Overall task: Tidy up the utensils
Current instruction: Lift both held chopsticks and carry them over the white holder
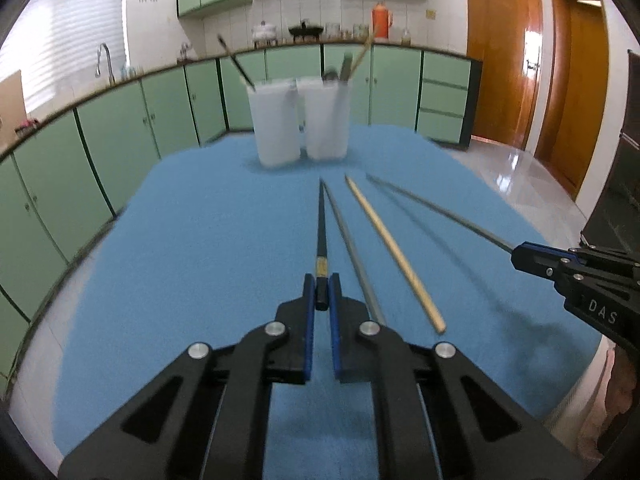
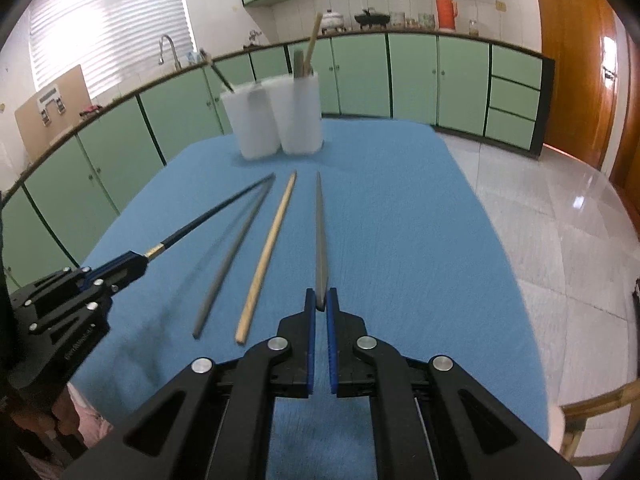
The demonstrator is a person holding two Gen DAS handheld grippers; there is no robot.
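Above the blue tablecloth (image 1: pixel 180 240), the left gripper (image 1: pixel 321 294) clamps a black chopstick (image 1: pixel 321 224). The right gripper (image 2: pixel 320 304) pinches a grey chopstick (image 2: pixel 319 232).

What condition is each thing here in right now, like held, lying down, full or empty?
Left gripper: shut on the black chopstick, lifted.
Right gripper: shut on a grey metal chopstick.
Second grey metal chopstick: lying loose on the blue cloth.
Pale wooden chopstick: lying loose on the cloth.
Left white plastic cup: upright, holds a dark utensil.
Right white plastic cup: upright, holds several utensils.
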